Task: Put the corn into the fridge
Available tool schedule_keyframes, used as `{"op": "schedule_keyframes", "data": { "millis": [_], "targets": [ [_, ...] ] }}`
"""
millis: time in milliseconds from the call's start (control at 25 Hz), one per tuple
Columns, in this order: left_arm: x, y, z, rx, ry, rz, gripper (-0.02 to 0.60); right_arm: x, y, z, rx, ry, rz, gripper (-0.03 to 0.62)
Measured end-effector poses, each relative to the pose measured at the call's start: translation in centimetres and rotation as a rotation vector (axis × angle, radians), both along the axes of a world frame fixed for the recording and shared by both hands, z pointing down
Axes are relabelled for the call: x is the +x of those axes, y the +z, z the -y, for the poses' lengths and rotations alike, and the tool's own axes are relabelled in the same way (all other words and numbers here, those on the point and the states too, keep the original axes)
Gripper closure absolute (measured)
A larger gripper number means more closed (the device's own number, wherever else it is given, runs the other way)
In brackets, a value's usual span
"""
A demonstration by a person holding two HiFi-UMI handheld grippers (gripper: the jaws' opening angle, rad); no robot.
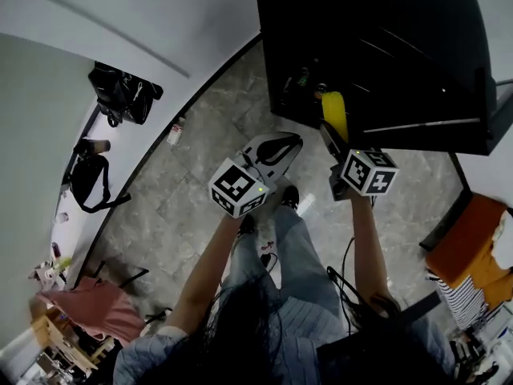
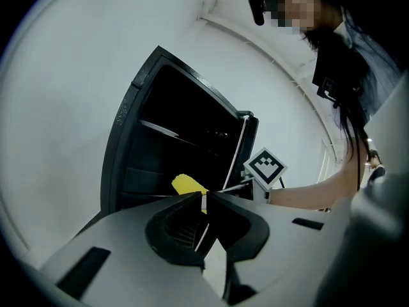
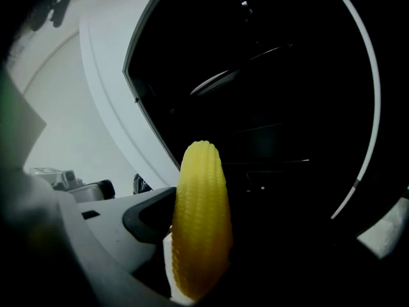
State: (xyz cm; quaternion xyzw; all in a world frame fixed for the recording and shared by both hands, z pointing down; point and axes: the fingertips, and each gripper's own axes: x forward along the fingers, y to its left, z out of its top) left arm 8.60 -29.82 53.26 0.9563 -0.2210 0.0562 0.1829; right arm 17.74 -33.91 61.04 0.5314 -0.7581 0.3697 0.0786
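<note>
A yellow corn cob point(image 1: 334, 112) sticks out of my right gripper point(image 1: 335, 143), which is shut on its lower end. The cob's tip is at the mouth of the open black fridge point(image 1: 377, 46). In the right gripper view the corn point(image 3: 201, 222) stands upright before the dark fridge interior point(image 3: 275, 107) with its shelves. My left gripper point(image 1: 280, 147) hangs left of the right one, over the floor, jaws together and holding nothing. From the left gripper view its shut tips point(image 2: 204, 198) point at the fridge point(image 2: 172, 146), with the corn point(image 2: 186, 184) just beyond them.
The fridge door point(image 1: 485, 111) stands open at the right. Black bags point(image 1: 122, 93) and a small bottle point(image 1: 175, 132) lie on the stone floor by the left wall. An orange object point(image 1: 469, 239) sits at the right, pink cloth point(image 1: 96, 307) at the lower left.
</note>
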Motion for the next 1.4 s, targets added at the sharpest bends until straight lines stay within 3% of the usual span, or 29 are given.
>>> {"op": "schedule_keyframes", "data": {
  "millis": [200, 720, 1040, 1400],
  "targets": [
    [1.1, 0.5, 0.7, -0.008, 0.005, 0.001, 0.568, 0.8, 0.7, 3.4, 0.007, -0.024, -0.038, 0.339],
    [1.4, 1.8, 1.3, -0.027, 0.009, 0.023, 0.568, 2.5, 3.2, 11.7, 0.002, -0.157, -0.269, 0.339],
    [1.3, 1.9, 1.9, -0.033, 0.006, 0.023, 0.568, 1.8, 5.0, 15.0, -0.019, -0.244, -0.393, 0.339],
    [0.8, 2.7, 1.4, -0.067, 0.000, 0.019, 0.568, 1.8, 6.8, 17.2, -0.063, -0.325, -0.454, 0.339]
  ]
}}
